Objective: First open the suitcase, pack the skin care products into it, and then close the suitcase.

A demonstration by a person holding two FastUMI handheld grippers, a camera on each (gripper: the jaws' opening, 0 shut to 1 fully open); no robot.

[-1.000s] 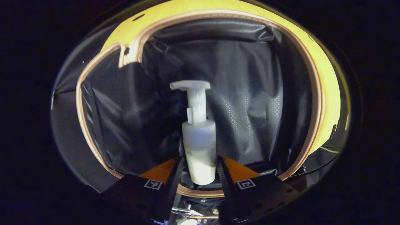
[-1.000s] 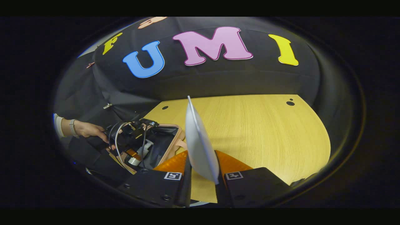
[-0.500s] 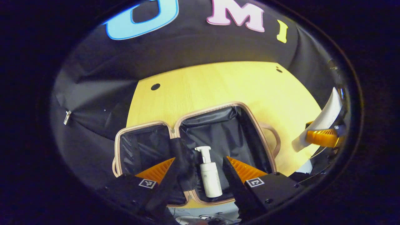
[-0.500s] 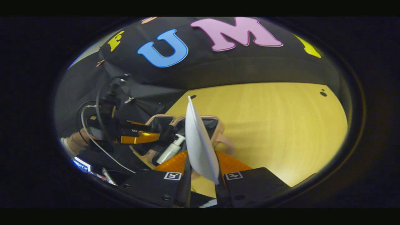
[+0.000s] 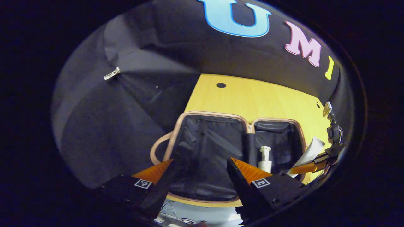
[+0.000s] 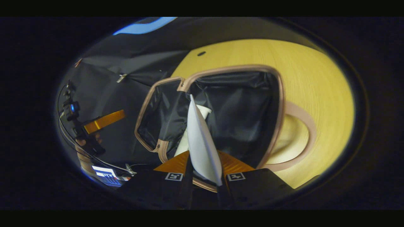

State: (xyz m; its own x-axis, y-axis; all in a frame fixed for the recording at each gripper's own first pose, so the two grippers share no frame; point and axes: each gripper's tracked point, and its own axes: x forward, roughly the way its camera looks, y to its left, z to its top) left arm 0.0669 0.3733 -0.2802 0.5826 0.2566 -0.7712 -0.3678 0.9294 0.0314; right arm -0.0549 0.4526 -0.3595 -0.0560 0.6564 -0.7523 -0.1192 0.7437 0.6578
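Note:
The suitcase (image 5: 211,113) lies open on the wooden table, both halves lined in black with a pink rim. A white pump bottle (image 5: 265,157) rests in its right half. My left gripper (image 5: 197,183) is open and holds nothing, hovering over the near edge of the left half. In the right gripper view, my right gripper (image 6: 203,157) is shut on a flat white tube (image 6: 202,138), held above the open suitcase (image 6: 277,94). The pump bottle (image 6: 203,110) lies partly hidden behind the tube. The tube (image 5: 312,149) also shows at the suitcase's right edge in the left gripper view.
The pale wooden table (image 5: 252,97) stretches behind and right of the suitcase. A pink handle loop (image 6: 303,138) sticks out from the case's side. At the left a hand holds the left gripper (image 6: 104,121), with cables and a lit screen (image 6: 104,172) below.
My left gripper let go of the pump bottle inside the suitcase and drew back up and to the left. My right gripper carried the tube from over the table to above the case.

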